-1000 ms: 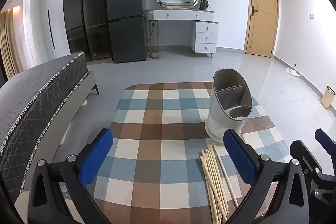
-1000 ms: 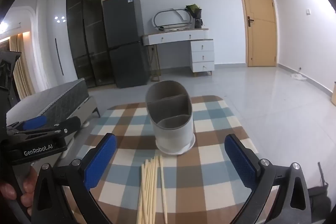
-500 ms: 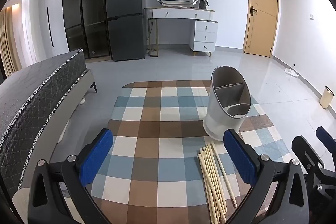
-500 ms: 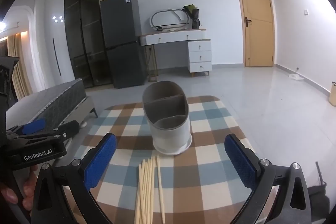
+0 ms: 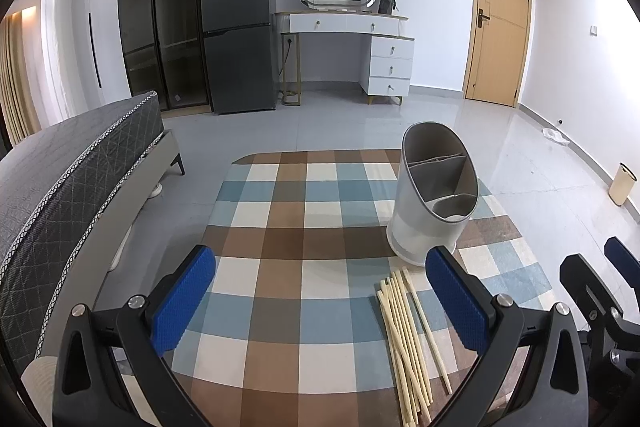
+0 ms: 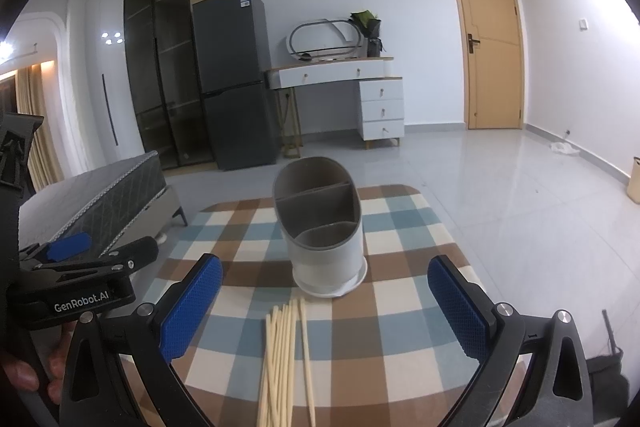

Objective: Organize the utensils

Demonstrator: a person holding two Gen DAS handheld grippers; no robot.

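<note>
Item 1: chopsticks (image 6: 286, 355), pale bundle, lay flat on checked cloth (image 5: 280, 267), tips just short of holder base.
Item 2: utensil holder (image 6: 322, 227), grey/white, upright, compartments empty as far as visible.
L gripper (image 5: 316, 303): jaws wide apart, nothing held.
R gripper (image 6: 324, 307): same, w/ bundle between fingers but above it.
Step, by my reading: pre-grasp approach; nothing stowed yet.
Next calls for: lower R gripper, pinch sticks, tilt upright into a compartment.

Checkered tablecloth (image 5: 280, 291) in brown, blue and cream squares. Utensil holder (image 6: 326, 227) is white outside, grey inside. Chopsticks (image 6: 286, 355) are pale cream. Both grippers have blue textured pads (image 5: 180, 303) on black frames.
</note>
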